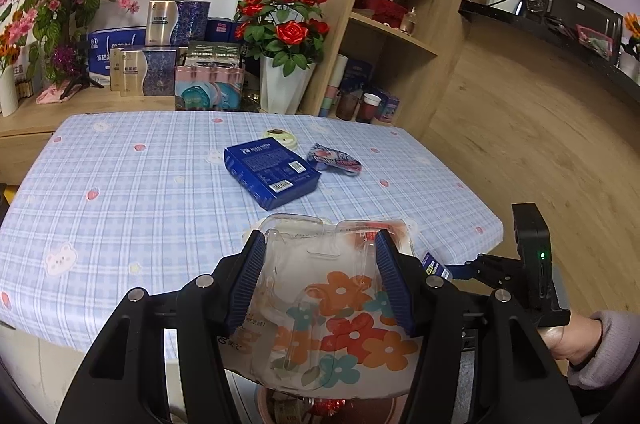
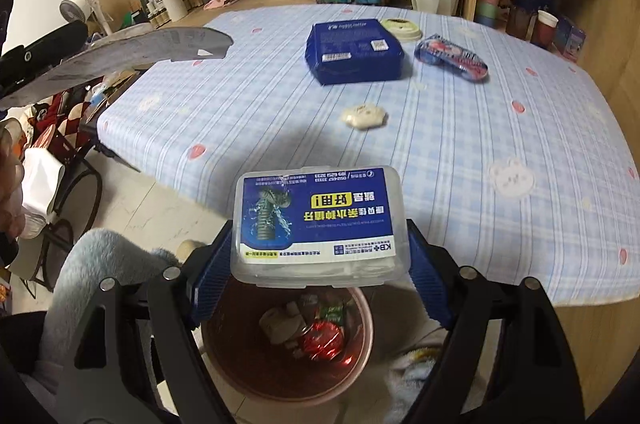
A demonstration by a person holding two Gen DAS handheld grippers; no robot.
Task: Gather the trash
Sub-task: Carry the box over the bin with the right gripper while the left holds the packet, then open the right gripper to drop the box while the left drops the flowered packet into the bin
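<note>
Left tongs (image 1: 320, 272) clamped on floral blister pack (image 1: 332, 312); right tongs (image 2: 320, 264) clamped on clear plastic box (image 2: 318, 224), above pink bin (image 2: 288, 344) beside surface (image 2: 480, 128).

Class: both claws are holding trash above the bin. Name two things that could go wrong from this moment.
1. The wide, flimsy clear plastic package in the left claw may catch on the bin rim and spill onto the floor.
2. The right claw grips the plastic box near the bin's far edge; released here, it may fall outside.

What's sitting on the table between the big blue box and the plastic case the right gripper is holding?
In the right wrist view, a small cream cloud-shaped piece lies on the tablecloth between the blue box and the plastic case; otherwise bare cloth.
</note>
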